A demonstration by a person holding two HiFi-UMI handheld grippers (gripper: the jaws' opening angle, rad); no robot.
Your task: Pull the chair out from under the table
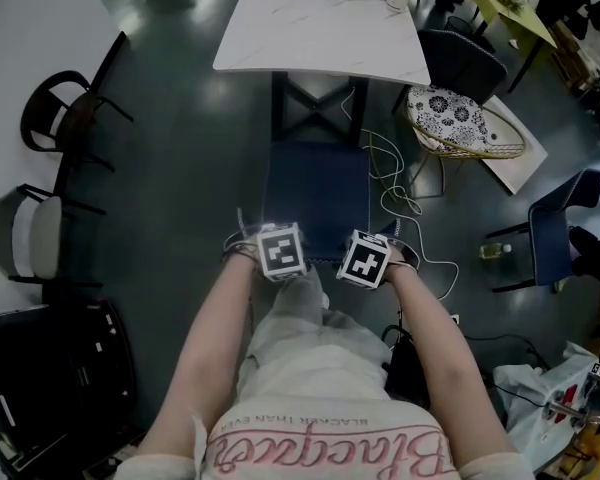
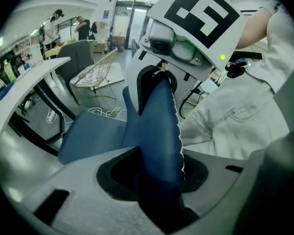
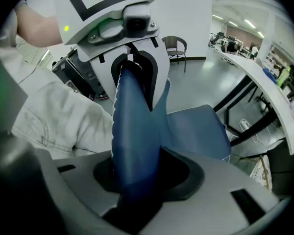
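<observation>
Right now you have both tools clamped on the chair (image 1: 316, 203). Your left gripper (image 1: 281, 252) and right gripper (image 1: 364, 259) sit side by side on the top edge of the chair back (image 2: 159, 126), one at 7 o'clock of the seat and one at 5 o'clock. In each gripper view the blue padded edge runs straight up between the jaws, and the pads press on it from both sides. Each view also shows the other gripper biting the same edge further along.

From your head view, the chair stands at 6 o'clock of the white table (image 1: 320, 28) — its seat is out in the open, with the front edge close to the table's black frame. Your pale trousers (image 1: 310, 343) are just behind the chair back. A white cable (image 1: 400, 200) loops over the floor at 3 o'clock of the seat, and a wicker chair (image 1: 465, 128) stands at 2 o'clock
</observation>
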